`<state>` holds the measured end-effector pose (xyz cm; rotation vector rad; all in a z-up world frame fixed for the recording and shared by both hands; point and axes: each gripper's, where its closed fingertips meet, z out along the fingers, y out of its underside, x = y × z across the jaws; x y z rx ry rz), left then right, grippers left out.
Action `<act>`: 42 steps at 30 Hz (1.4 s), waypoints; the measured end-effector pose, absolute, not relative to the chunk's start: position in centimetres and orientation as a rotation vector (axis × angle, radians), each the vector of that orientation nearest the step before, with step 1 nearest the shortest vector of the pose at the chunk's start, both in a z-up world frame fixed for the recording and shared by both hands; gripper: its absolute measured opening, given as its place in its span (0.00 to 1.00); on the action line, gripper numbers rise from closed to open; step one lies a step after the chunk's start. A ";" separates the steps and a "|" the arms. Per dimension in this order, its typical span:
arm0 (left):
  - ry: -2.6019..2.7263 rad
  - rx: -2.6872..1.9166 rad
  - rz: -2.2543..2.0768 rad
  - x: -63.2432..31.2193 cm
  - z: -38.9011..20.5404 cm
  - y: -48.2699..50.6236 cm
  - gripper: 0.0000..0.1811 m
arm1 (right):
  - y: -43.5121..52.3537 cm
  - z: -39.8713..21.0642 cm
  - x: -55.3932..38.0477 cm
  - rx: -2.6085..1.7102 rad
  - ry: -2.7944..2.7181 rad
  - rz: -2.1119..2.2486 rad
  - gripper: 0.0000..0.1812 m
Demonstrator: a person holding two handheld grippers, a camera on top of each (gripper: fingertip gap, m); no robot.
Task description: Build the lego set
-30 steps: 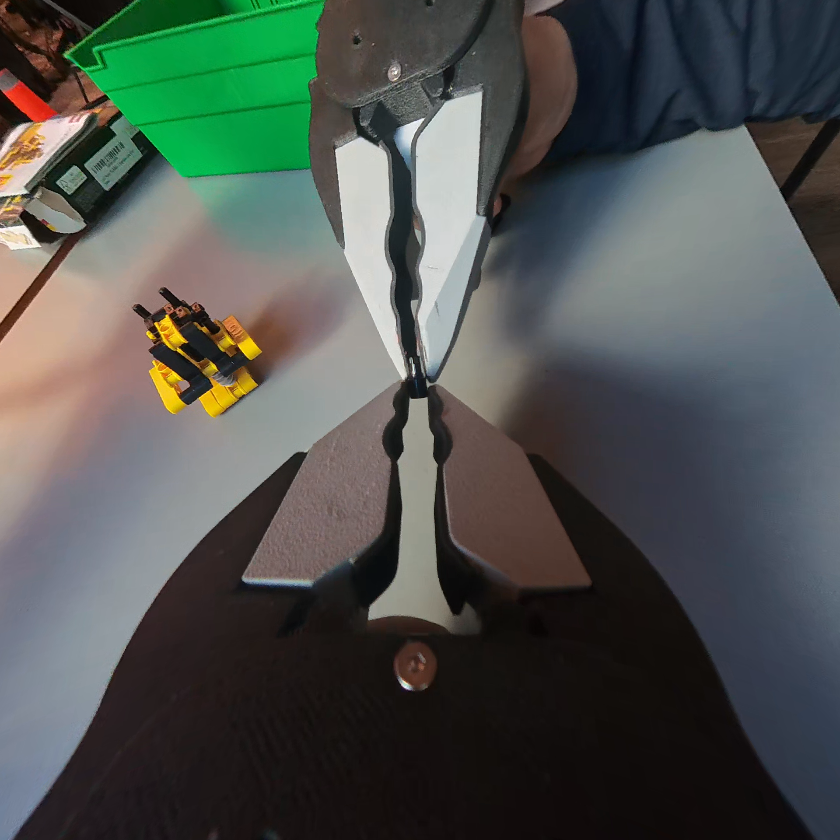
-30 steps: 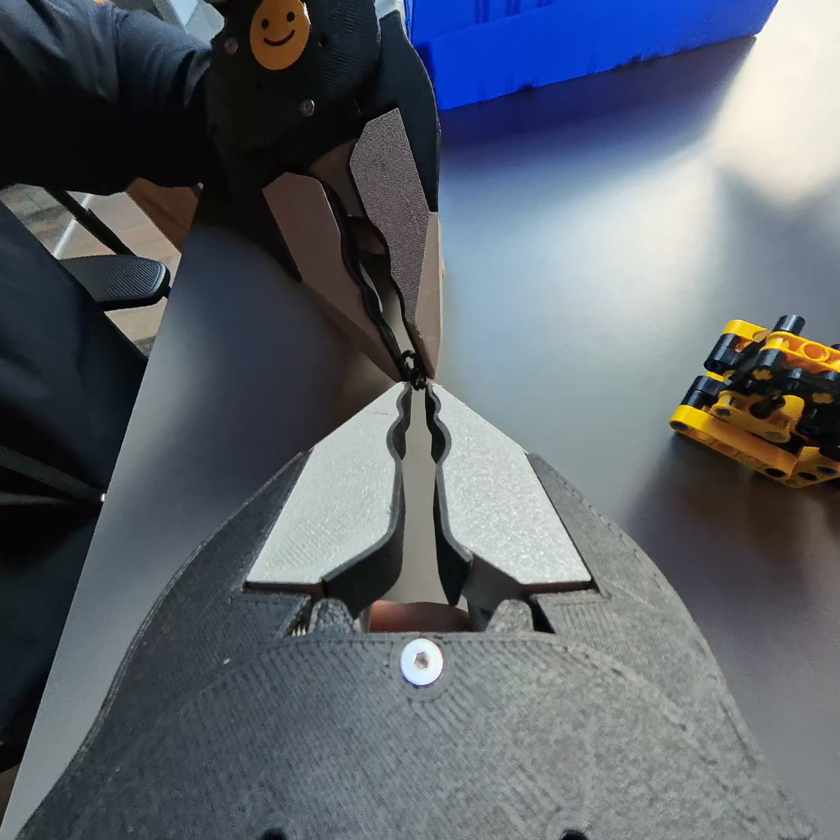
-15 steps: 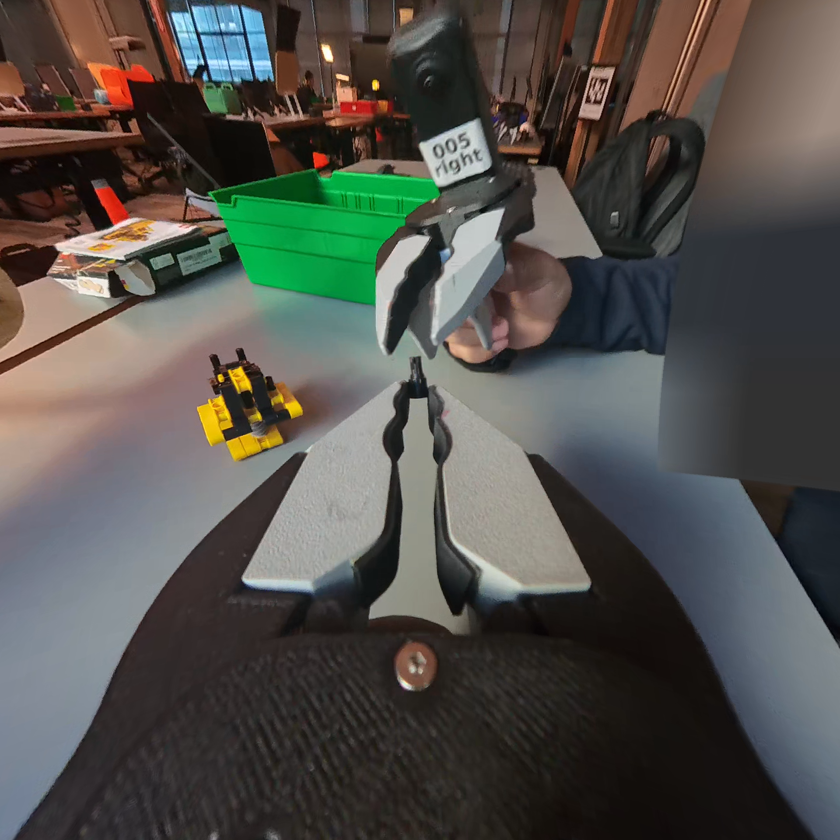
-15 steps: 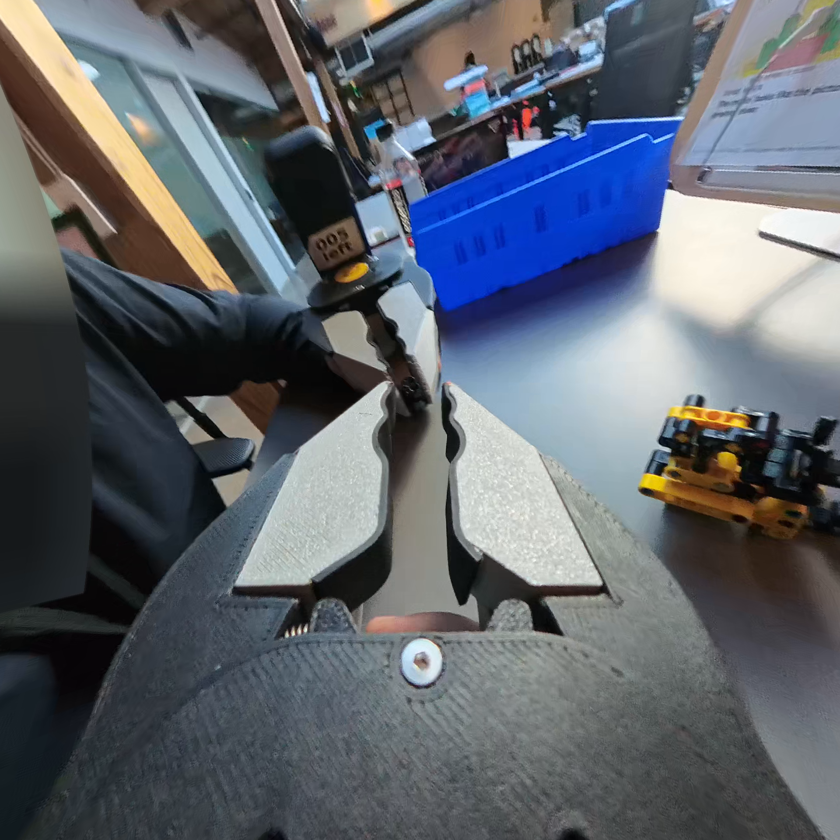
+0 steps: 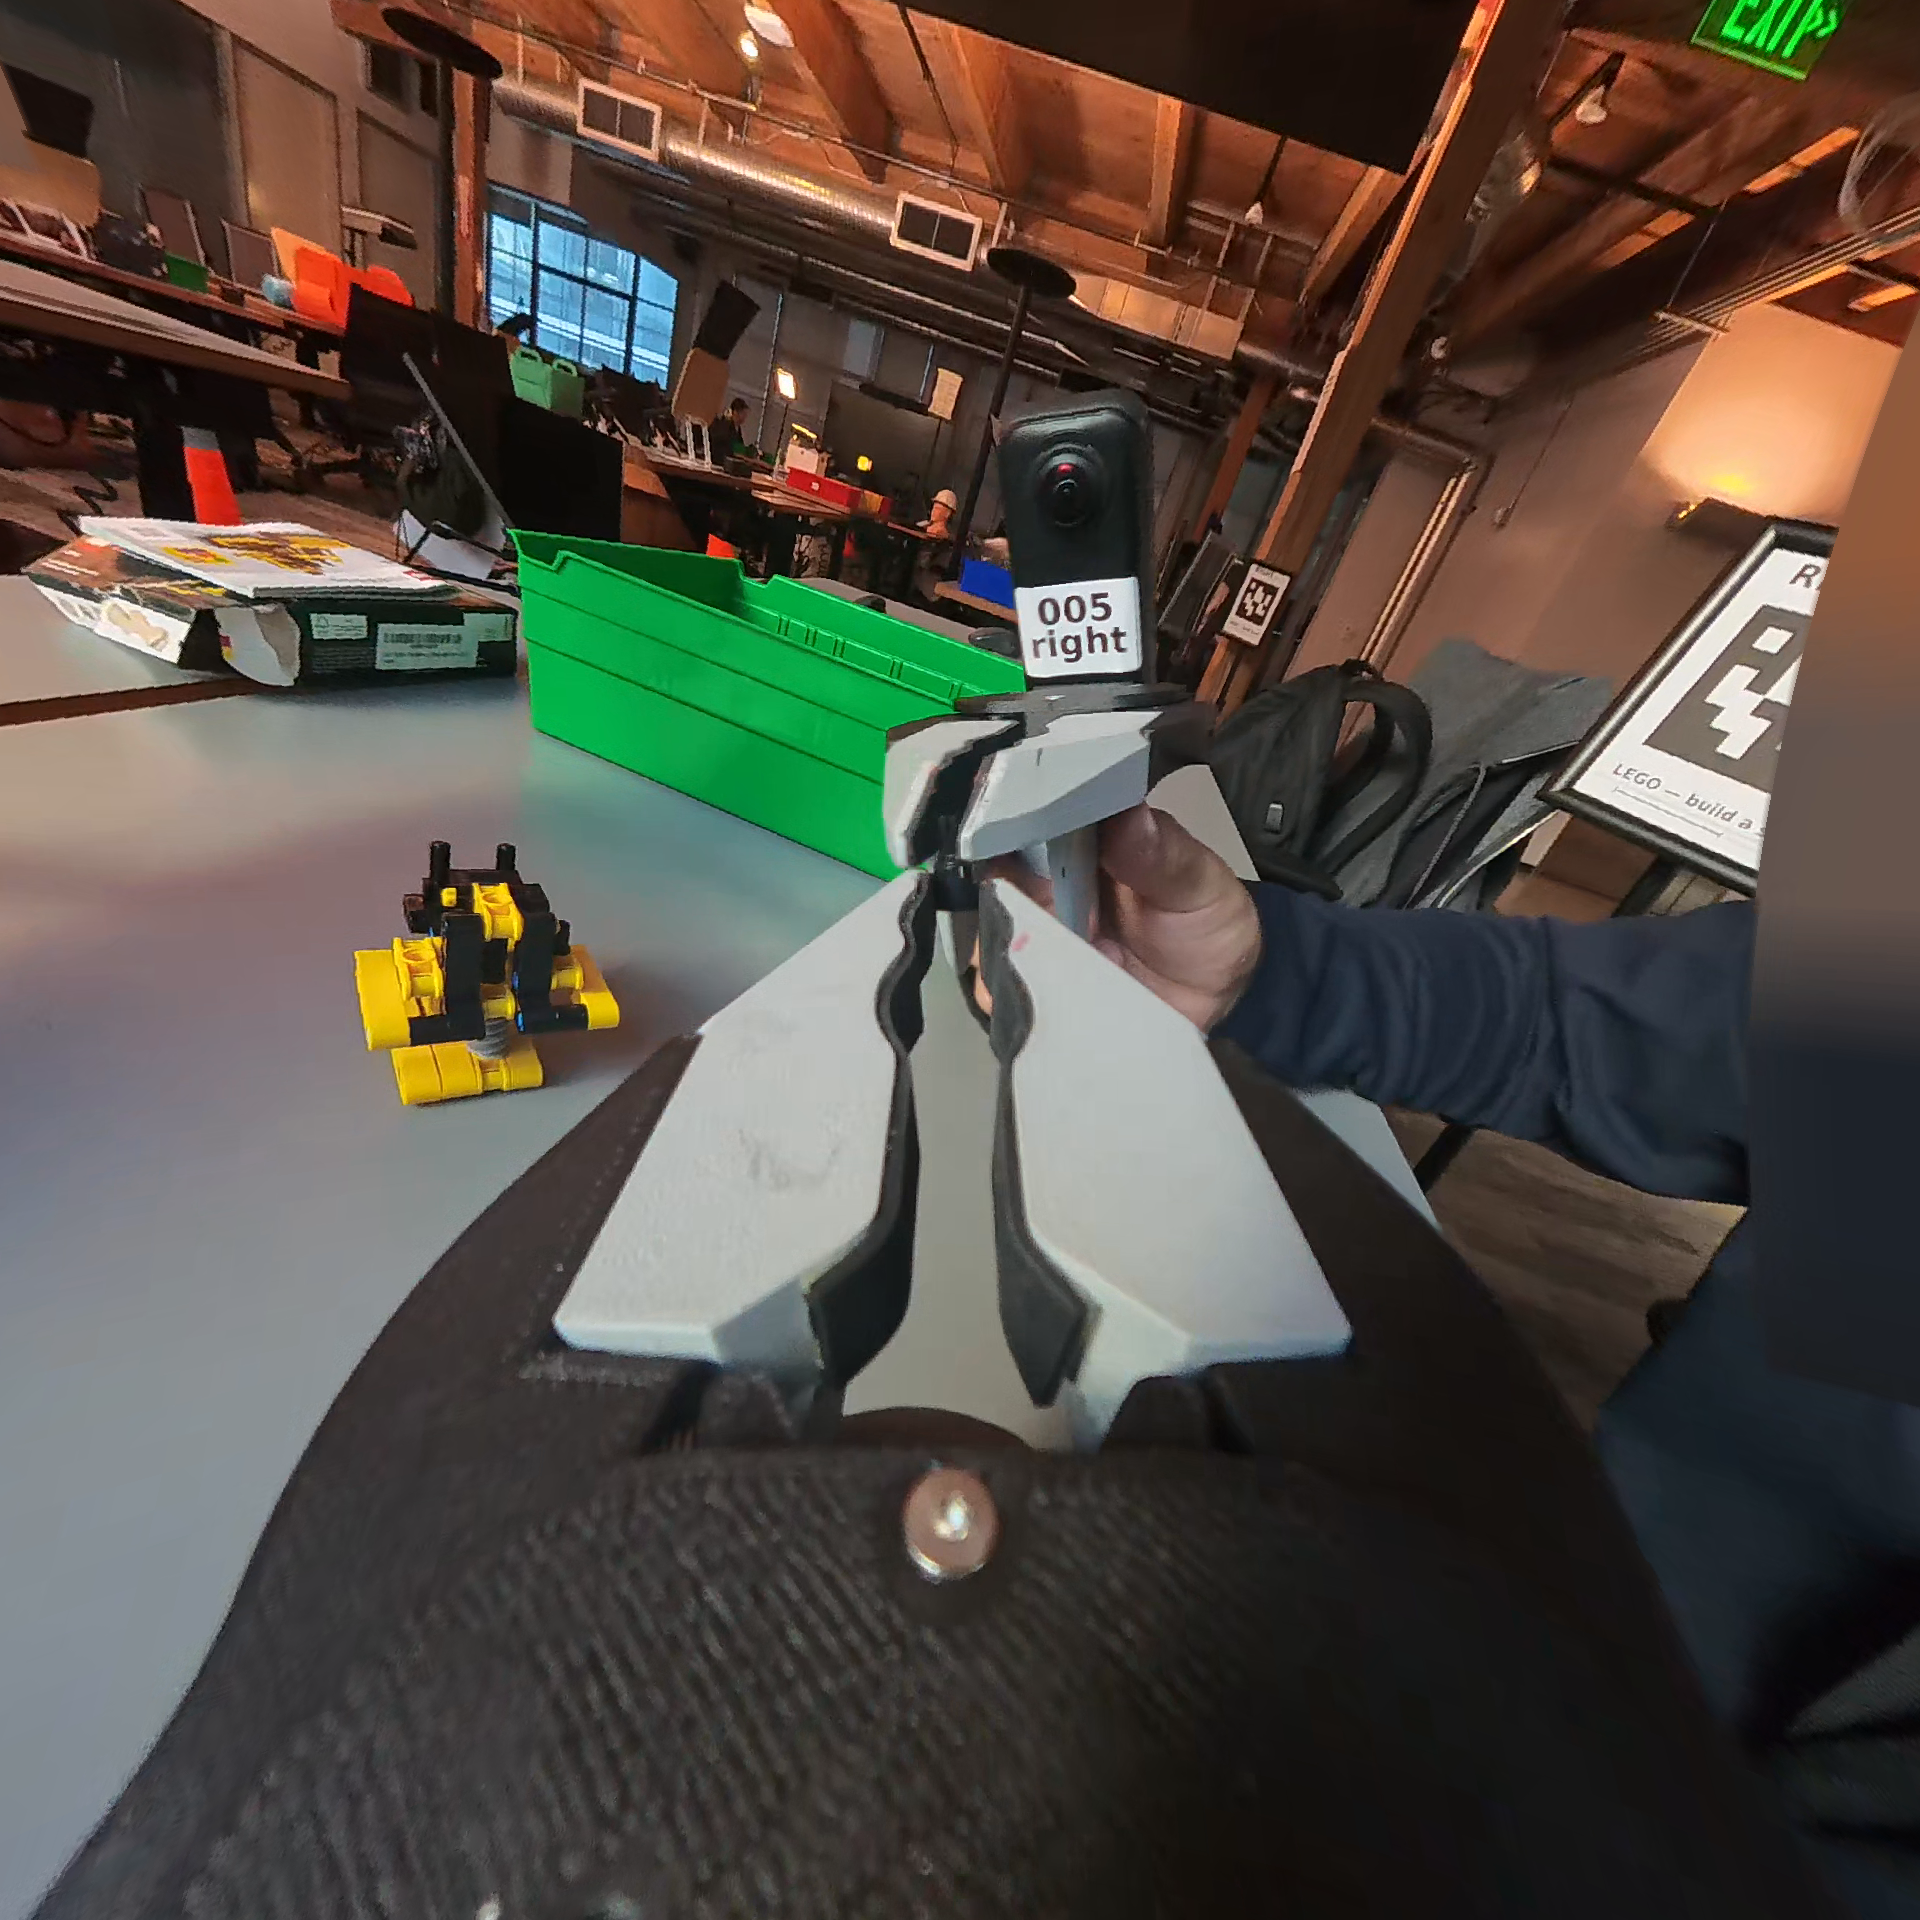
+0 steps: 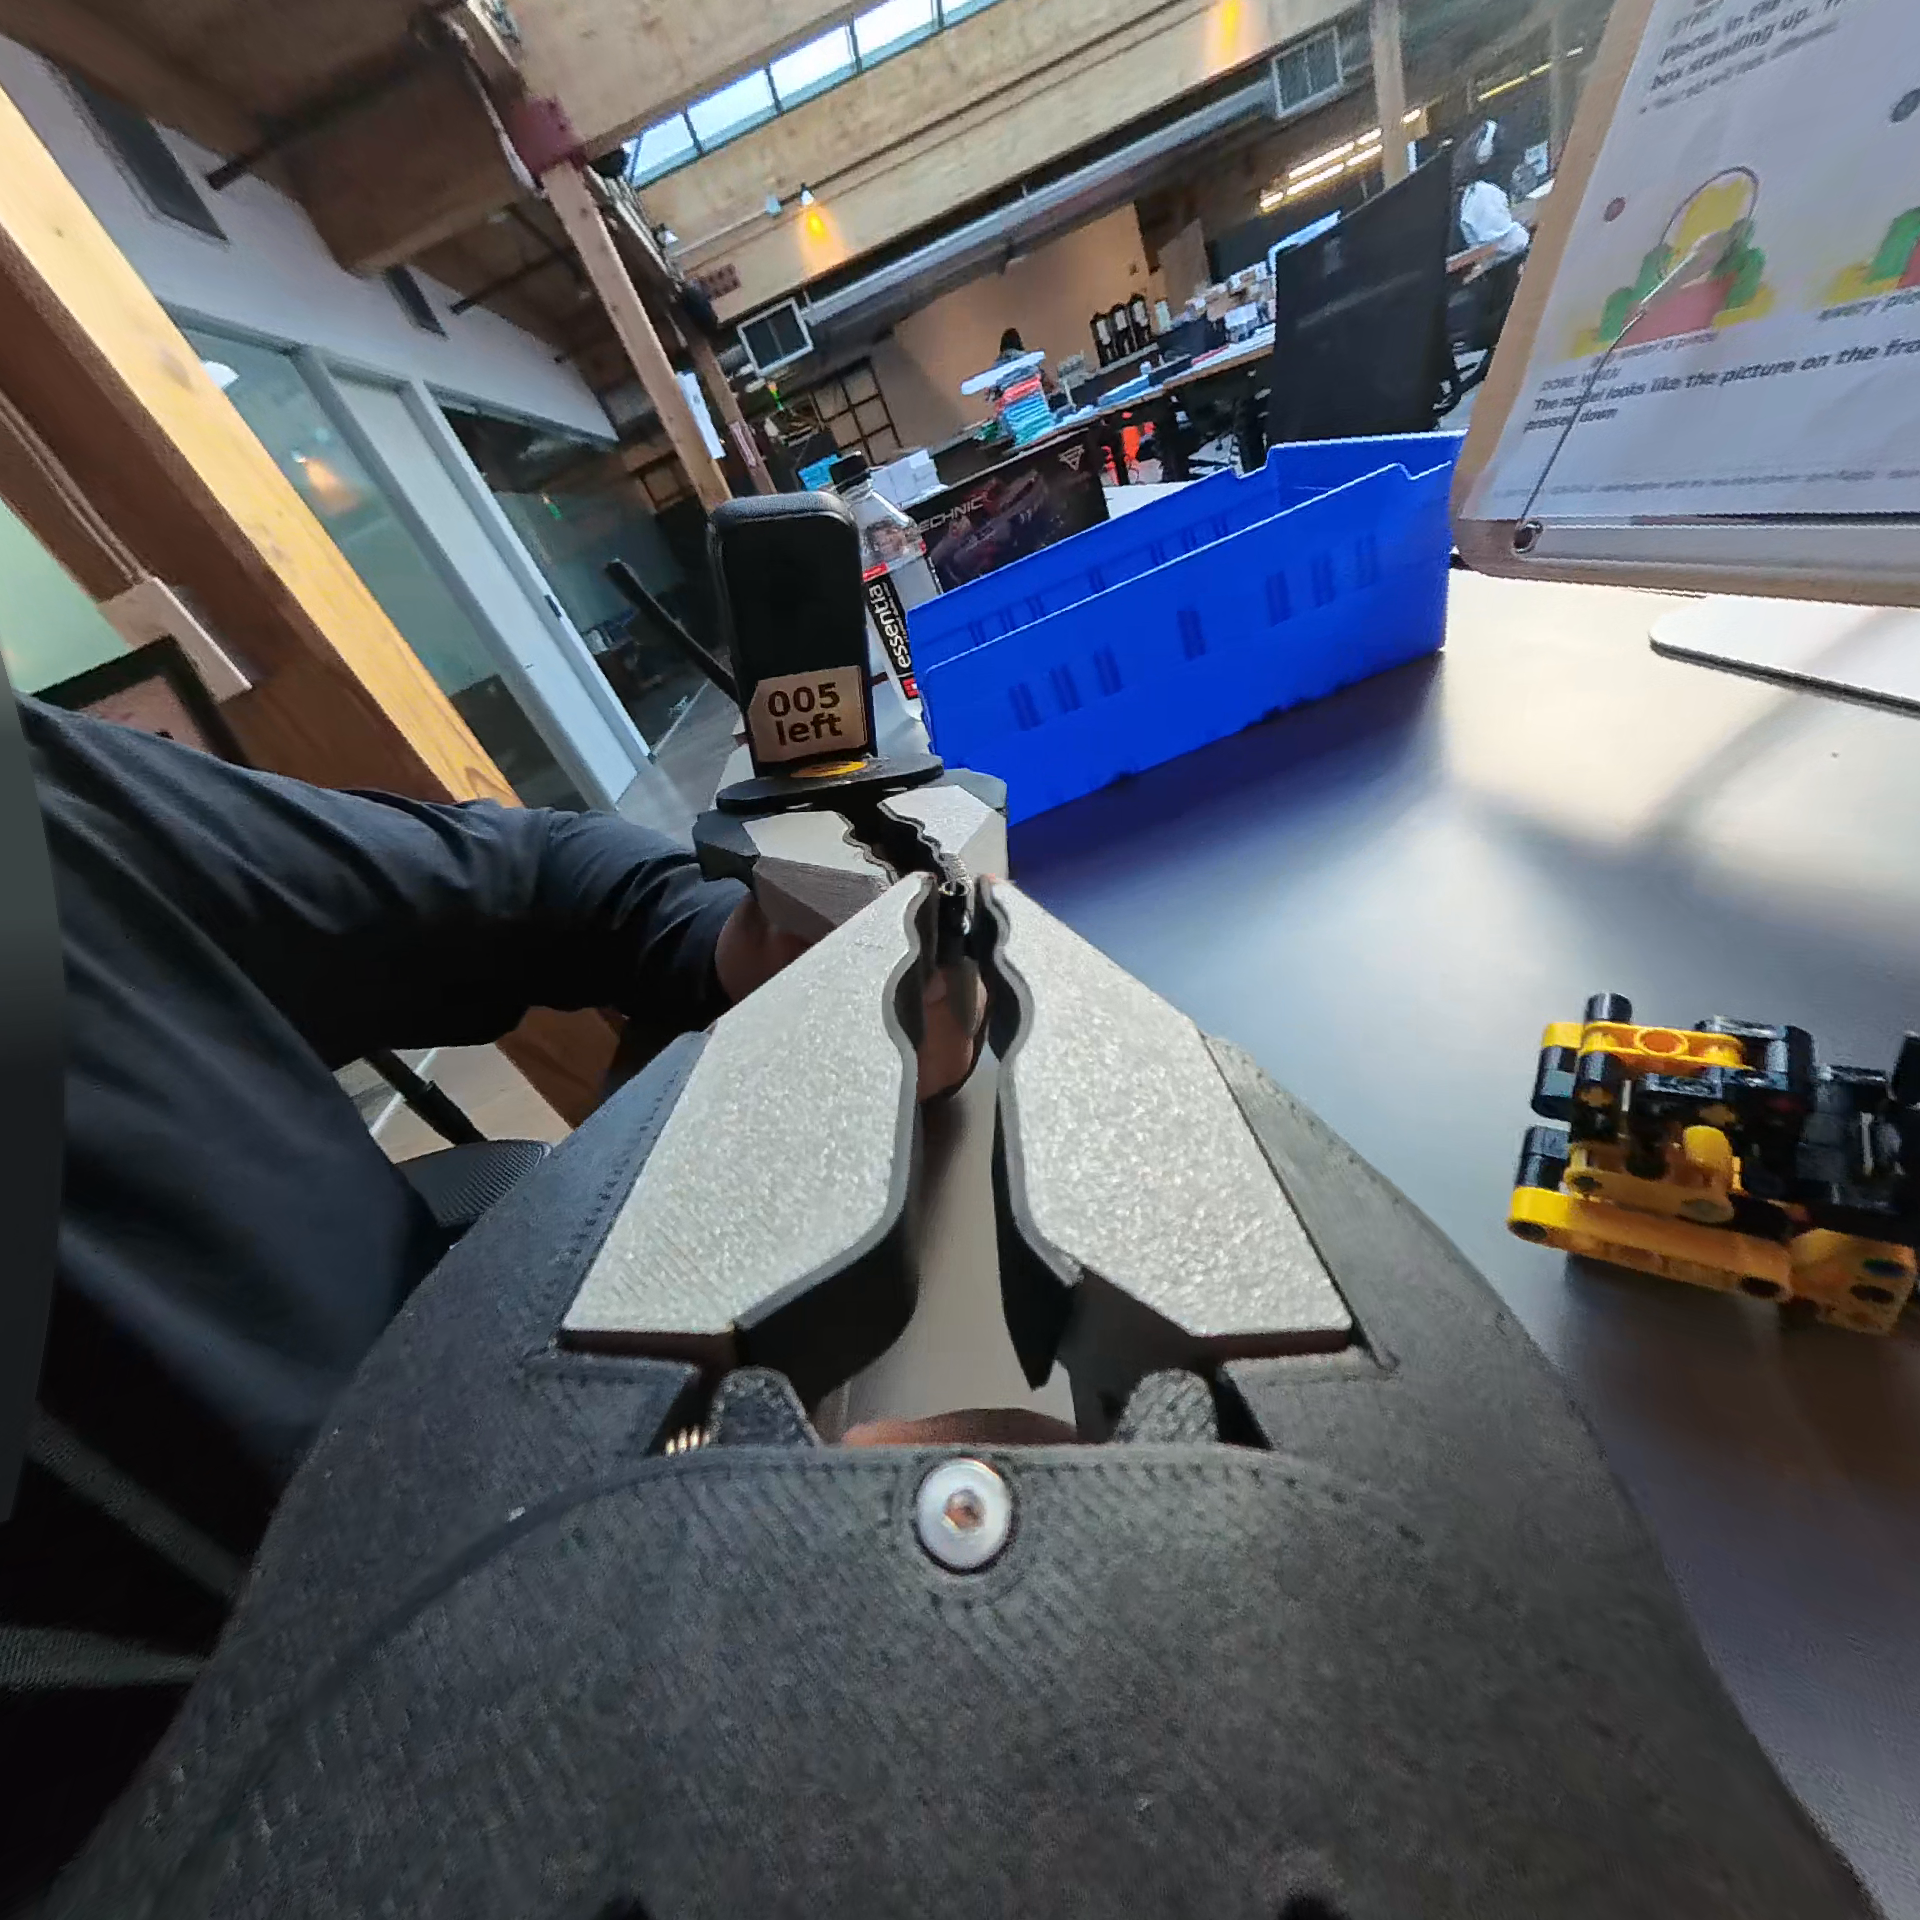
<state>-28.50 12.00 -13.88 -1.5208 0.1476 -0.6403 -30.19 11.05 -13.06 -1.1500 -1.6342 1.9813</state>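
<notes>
My left gripper (image 5: 949, 885) is shut on a small black piece (image 5: 948, 871) at its tips, held above the grey table (image 5: 208, 831). My right gripper (image 6: 951, 896) meets it tip to tip and is closed on the same small black piece (image 6: 951, 906). The right gripper also shows in the left wrist view (image 5: 935, 821), and the left gripper shows in the right wrist view (image 6: 894, 844). A yellow and black lego model (image 5: 483, 977) stands on the table to the left of the left gripper. It lies to the right of the right gripper (image 6: 1714, 1153).
A green bin (image 5: 727, 686) and an opened box with a booklet (image 5: 270, 613) sit at the back. A blue bin (image 6: 1184, 634), a water bottle (image 6: 883, 592) and a standing instruction sheet (image 6: 1714, 312) stand on the far side. A backpack (image 5: 1320, 769) is beyond the table edge. My two grippers' fingertips are within a few centimetres of each other.
Both grippers tilted up from looking down at the table. The right gripper opened and drew back half a second ago, then came back and closed on the black piece.
</notes>
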 end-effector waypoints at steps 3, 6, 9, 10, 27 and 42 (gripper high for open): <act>0.139 -1.504 -0.655 -28.3 -13.7 12.0 0.02 | 10.6 -12.7 -30.2 -1.130 -1.619 2.003 0.00; 0.130 -1.501 -0.667 -28.3 -13.7 11.9 0.02 | 10.3 -12.9 -30.4 -1.147 -1.633 1.980 0.00; 0.111 -1.511 -0.606 -28.7 -13.8 12.1 0.02 | 10.6 -12.9 -30.8 -1.181 -1.620 1.905 0.00; 0.094 -1.517 -0.552 -28.8 -13.8 12.3 0.03 | 10.8 -12.9 -30.9 -1.207 -1.598 1.924 0.00; -0.024 -1.507 -0.805 -27.2 -14.3 13.1 0.02 | 17.8 -8.8 -30.1 -1.266 -1.257 2.181 0.00; 0.259 -1.443 -0.560 -27.9 -13.1 12.4 0.02 | 37.2 -10.5 -19.0 -1.639 -1.208 0.651 0.05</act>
